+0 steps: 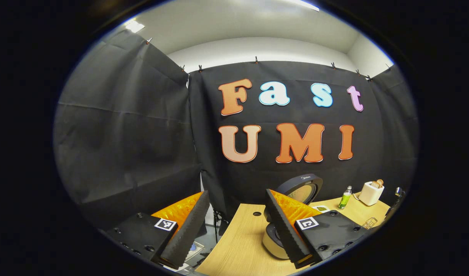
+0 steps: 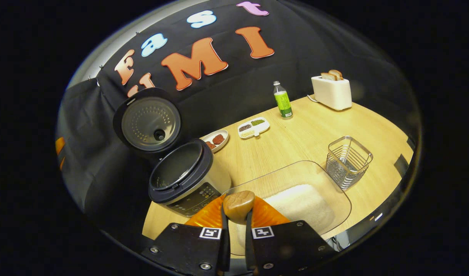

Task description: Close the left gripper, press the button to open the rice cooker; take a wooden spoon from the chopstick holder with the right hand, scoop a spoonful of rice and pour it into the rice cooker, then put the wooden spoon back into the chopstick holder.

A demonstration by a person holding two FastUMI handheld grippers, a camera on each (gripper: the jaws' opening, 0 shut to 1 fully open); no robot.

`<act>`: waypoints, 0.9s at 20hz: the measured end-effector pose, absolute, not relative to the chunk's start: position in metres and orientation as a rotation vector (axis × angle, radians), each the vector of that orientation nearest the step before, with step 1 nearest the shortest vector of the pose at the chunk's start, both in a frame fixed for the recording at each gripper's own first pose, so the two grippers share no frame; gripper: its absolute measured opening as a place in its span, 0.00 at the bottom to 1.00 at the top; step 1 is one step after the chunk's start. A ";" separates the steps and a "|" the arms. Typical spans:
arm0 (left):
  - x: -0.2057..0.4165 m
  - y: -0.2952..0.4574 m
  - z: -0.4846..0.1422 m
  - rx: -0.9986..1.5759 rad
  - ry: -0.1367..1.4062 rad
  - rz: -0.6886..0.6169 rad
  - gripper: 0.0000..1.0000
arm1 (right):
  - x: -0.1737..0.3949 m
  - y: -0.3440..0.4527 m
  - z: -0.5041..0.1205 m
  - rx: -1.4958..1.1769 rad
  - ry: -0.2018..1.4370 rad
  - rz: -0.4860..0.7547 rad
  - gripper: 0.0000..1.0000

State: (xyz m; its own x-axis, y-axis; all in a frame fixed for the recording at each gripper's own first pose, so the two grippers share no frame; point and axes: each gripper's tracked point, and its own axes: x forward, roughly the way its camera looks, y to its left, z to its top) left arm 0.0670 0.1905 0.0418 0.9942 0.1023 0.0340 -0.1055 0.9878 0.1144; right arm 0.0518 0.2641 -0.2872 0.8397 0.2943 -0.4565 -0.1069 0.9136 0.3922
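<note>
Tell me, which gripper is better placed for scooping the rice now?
Right. The right gripper already grips the spoon just above the rice; the left gripper is open and holds nothing.

We saw a pale matt wood-grain table (image 2: 318, 126), a smooth wooden spoon (image 2: 239, 204), a shiny wire-metal chopstick holder (image 2: 348, 161) and a clear glossy plastic tray (image 2: 280, 174) of grainy white rice (image 2: 299, 203). The rice cooker (image 2: 182, 180) had a dull metal lid liner (image 2: 150, 123) and a glossy dark rim; the booth wall (image 1: 123, 126) was matt, creased cloth.
</note>
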 end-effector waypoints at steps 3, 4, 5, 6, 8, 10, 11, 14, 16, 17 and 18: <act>0.068 0.191 0.039 0.115 -0.023 0.102 0.94 | 0.053 0.263 -0.289 0.382 0.527 0.217 0.15; 0.068 0.191 0.038 0.116 -0.020 0.101 0.94 | 0.055 0.263 -0.288 0.394 0.528 0.213 0.15; 0.068 0.191 0.036 0.118 -0.017 0.101 0.94 | 0.057 0.262 -0.289 0.398 0.530 0.215 0.15; 0.069 0.191 0.036 0.119 -0.015 0.099 0.94 | 0.060 0.260 -0.290 0.410 0.535 0.215 0.15; 0.068 0.191 0.035 0.119 -0.012 0.101 0.94 | 0.064 0.255 -0.290 0.460 0.544 0.205 0.15; 0.069 0.192 0.033 0.116 -0.010 0.104 0.94 | 0.068 0.251 -0.291 0.518 0.551 0.194 0.15; 0.069 0.192 0.033 0.115 -0.010 0.105 0.94 | 0.067 0.250 -0.292 0.545 0.554 0.193 0.15; 0.067 0.190 0.034 0.115 -0.013 0.104 0.94 | 0.066 0.242 -0.294 0.641 0.565 0.187 0.15; 0.067 0.187 0.033 0.114 -0.012 0.100 0.94 | 0.066 0.234 -0.298 0.737 0.574 0.175 0.15; 0.067 0.186 0.033 0.115 -0.012 0.098 0.94 | 0.067 0.230 -0.299 0.797 0.575 0.169 0.15; 0.067 0.183 0.033 0.117 -0.011 0.095 0.94 | 0.067 0.225 -0.300 0.848 0.577 0.164 0.15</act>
